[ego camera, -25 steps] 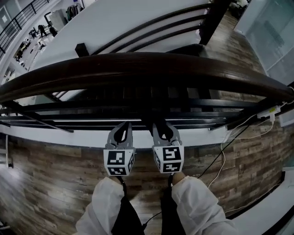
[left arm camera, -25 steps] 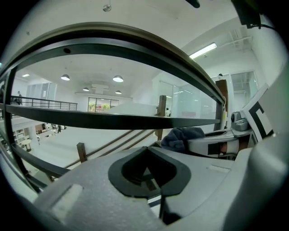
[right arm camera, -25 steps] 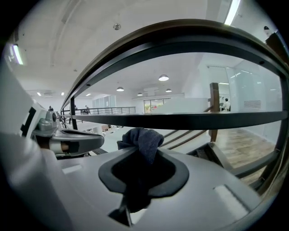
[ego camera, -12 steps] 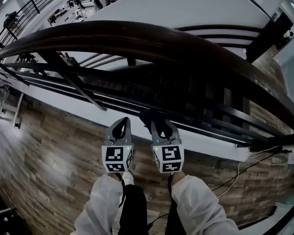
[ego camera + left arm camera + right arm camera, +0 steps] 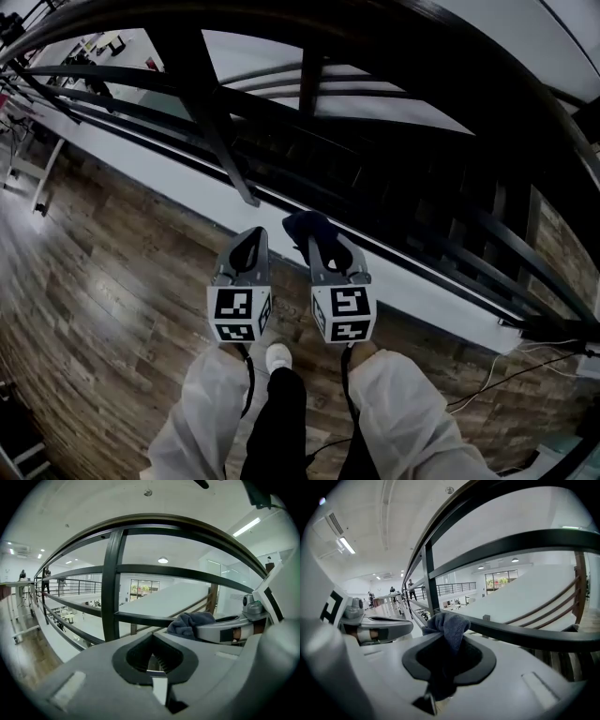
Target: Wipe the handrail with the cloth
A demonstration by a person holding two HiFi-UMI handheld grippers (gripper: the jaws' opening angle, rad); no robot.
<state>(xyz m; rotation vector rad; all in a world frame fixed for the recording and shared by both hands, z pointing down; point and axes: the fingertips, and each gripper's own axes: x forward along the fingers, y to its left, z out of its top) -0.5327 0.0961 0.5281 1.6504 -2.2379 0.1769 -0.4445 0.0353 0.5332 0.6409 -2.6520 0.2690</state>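
Relative to the white shoe [image 5: 278, 356], black trousers [image 5: 277, 433] are seen just behind it, and loose, creased white sleeves [image 5: 202, 412] to either side. Just ahead of the shoe, two white cubes [image 5: 239, 316] printed with black square markers are fitted, and a thin black cable [image 5: 249, 377] is led back from each. Beyond them, the left gripper [image 5: 251, 236] and right gripper [image 5: 325, 246] are moulded in smooth grey, each shaped as a rounded loop with a teardrop opening.

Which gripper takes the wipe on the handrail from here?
Right. The right gripper is shut on the cloth. The left gripper is shut with nothing in it. Neither touches the handrail yet.
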